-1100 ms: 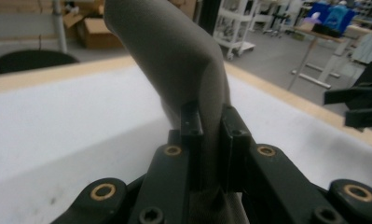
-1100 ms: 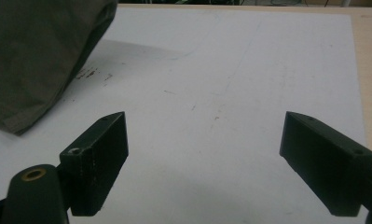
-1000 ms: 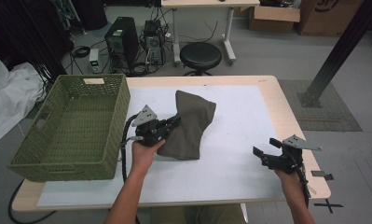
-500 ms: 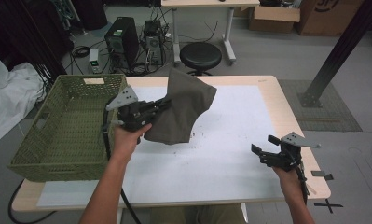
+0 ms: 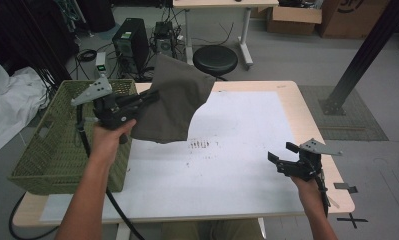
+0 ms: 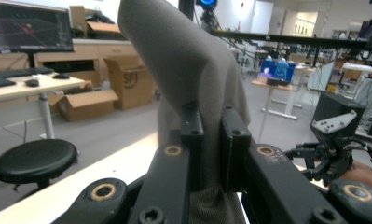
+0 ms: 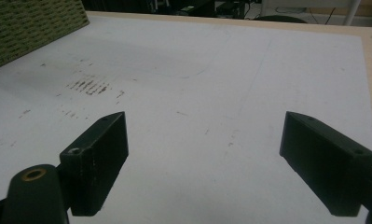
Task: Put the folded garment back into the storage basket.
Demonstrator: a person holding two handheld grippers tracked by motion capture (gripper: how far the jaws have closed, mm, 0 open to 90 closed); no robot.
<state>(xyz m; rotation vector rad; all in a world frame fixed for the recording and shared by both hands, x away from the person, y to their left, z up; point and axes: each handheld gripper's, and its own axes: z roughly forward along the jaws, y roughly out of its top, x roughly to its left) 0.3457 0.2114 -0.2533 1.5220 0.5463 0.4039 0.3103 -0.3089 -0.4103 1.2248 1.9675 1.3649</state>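
— Cloth [image 5: 173,102] position?
— Hanging clear above the table [image 5: 247,150], beside the green basket [image 5: 52,150], pinched in the left gripper [image 5: 149,97].
— Right gripper [image 5: 279,155]?
— Jaws spread wide, nothing between them, low over the white mat [image 7: 211,84].

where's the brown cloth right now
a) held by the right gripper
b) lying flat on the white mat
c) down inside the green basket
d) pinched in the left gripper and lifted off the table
d: the left gripper has its jaws shut on the brown cloth, which hangs in the air beside the green basket; the right gripper is open and holds nothing.
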